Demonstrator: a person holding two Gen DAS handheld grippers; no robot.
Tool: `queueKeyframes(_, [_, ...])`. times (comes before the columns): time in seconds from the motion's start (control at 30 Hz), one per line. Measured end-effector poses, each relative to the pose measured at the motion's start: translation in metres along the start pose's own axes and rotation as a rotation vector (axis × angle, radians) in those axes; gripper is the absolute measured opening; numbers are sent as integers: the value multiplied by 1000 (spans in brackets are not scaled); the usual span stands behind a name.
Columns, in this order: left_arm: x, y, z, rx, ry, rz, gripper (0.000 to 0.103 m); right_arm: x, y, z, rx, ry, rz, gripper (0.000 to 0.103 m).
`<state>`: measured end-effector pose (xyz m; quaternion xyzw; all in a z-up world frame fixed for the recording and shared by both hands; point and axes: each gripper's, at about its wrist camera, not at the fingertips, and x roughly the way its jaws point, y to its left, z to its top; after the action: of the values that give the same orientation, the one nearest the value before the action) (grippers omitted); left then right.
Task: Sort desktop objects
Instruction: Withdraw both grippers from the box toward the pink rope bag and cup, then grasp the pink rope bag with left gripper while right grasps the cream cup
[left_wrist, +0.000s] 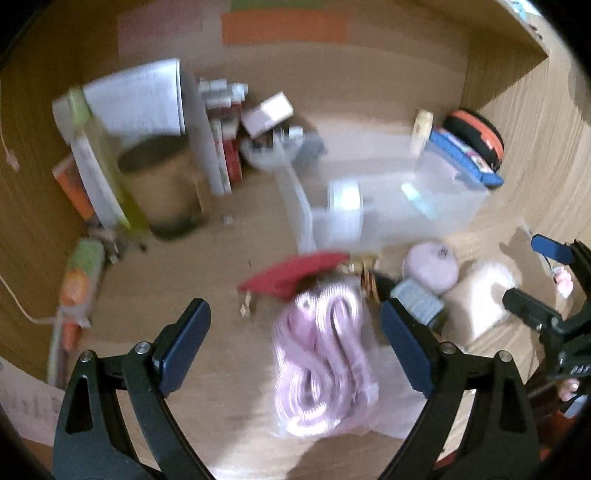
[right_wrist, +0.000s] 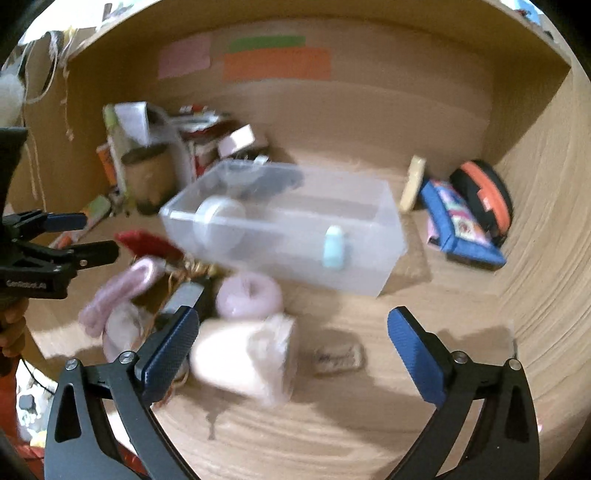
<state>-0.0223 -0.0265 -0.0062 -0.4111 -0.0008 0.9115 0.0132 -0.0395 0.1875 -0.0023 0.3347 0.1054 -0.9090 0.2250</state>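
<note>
A clear plastic bin stands mid-desk and holds a white round lid and a pale blue item; it also shows in the left wrist view. In front of it lie a coiled pink cable, a red cloth piece, a pink yarn ball and a cream bagged roll. My left gripper is open, hovering over the pink cable. My right gripper is open, just above the cream roll. Both views are motion-blurred.
Books and a brown cup stand at the back left. A blue pouch and a black-orange case lie at the right by the wooden side wall. A small flat packet lies on the desk. Coloured sticky notes are on the back wall.
</note>
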Motion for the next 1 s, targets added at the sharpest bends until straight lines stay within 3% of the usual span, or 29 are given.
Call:
queueKeyframes(0.27, [32,5,-13,-41,100,-51,94,23,16,-21,-9,61,24,102])
queueKeyframes(0.53, [53,19,-18,-136,186,-163,95,37,11,-25,17,86,31,99])
queueKeyframes(0.63, [57,20,-16,-142,208,-184,96,42,9,-24,29,98,69,91])
queueKeyframes(0.77, [63,10,-12,-90,215,-163,96,44,15,-22,14,105,108,69])
queueKeyframes(0.83, [63,6,-11,-63,202,-150,93,44,18,-22,1,97,94,67])
queueKeyframes(0.9, [62,0,-11,-31,186,-145,75,43,19,-22,-5,92,91,66])
queueKeyframes(1.0, [61,-3,-11,-19,170,-140,65,41,16,-21,9,91,97,65])
